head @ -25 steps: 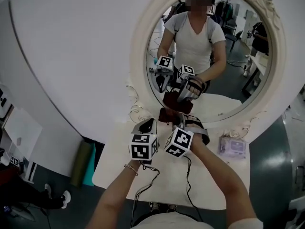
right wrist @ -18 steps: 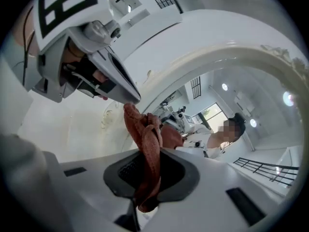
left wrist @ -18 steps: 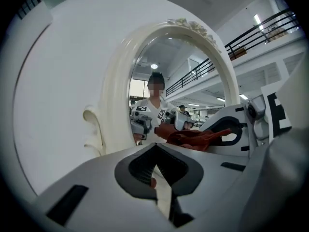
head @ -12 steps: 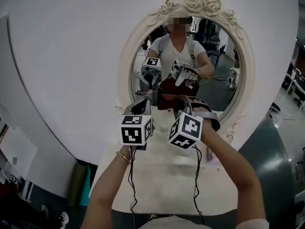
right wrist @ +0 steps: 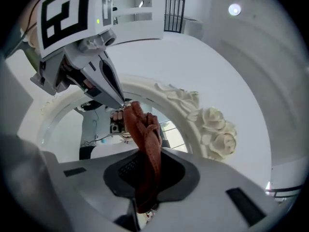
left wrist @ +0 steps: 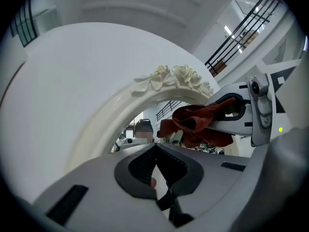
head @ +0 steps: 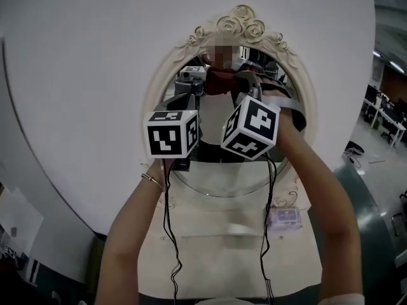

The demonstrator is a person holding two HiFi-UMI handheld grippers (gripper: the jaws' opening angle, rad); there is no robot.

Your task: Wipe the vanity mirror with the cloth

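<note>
The oval vanity mirror [head: 219,170] has a cream frame with carved roses [head: 238,24] on top. My right gripper [head: 236,82] is raised near the top of the glass and shut on a dark red cloth [head: 220,81]. In the right gripper view the cloth [right wrist: 147,139] stands bunched between the pads, just under the roses [right wrist: 212,124]. My left gripper [head: 189,89] is held up close beside it, to the left, shut with nothing in it [left wrist: 157,151]. From the left gripper view the cloth [left wrist: 198,124] hangs off the right gripper to the right.
A white table [head: 222,259] stands below the mirror, with a flat packet of wipes [head: 285,218] at its right. Black cables [head: 168,234] hang from both grippers. A white curved wall [head: 82,75] backs the mirror. An open room lies to the right.
Both grippers have risen together from the mirror's lower edge to its top, the right one carrying the cloth up along the glass.
</note>
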